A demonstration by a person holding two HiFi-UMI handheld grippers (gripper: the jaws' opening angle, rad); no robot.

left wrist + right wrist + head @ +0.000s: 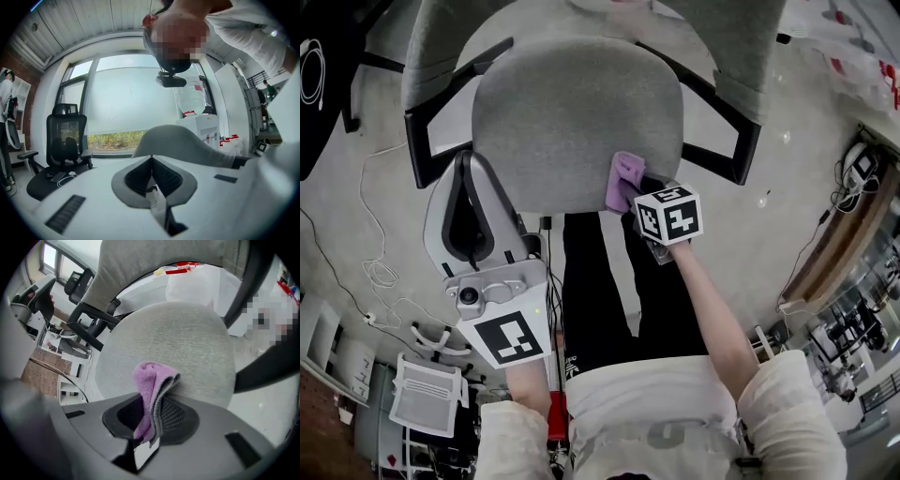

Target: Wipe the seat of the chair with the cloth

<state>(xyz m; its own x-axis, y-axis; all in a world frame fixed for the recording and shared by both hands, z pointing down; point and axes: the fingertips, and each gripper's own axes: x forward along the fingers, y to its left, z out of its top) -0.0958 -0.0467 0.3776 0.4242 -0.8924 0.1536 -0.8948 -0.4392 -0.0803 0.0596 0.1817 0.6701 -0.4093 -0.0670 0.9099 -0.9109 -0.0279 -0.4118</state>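
The chair's grey fabric seat (572, 122) fills the upper middle of the head view. My right gripper (639, 190) is at the seat's front right edge, shut on a folded purple cloth (625, 178). In the right gripper view the cloth (150, 378) stands pinched between the jaws of the right gripper (152, 401), and its folded end lies against the near edge of the seat (183, 338). My left gripper (470, 161) is held off the seat's front left corner. It is shut with nothing in it, and in its own view this left gripper (151, 160) points up at a window.
Black armrests (427, 141) (733, 131) flank the seat, with the grey backrest (441, 37) beyond. The person's black-trousered legs (600, 281) stand at the seat's front. Cables (380, 272) lie on the floor at left. A black office chair (65, 140) shows in the left gripper view.
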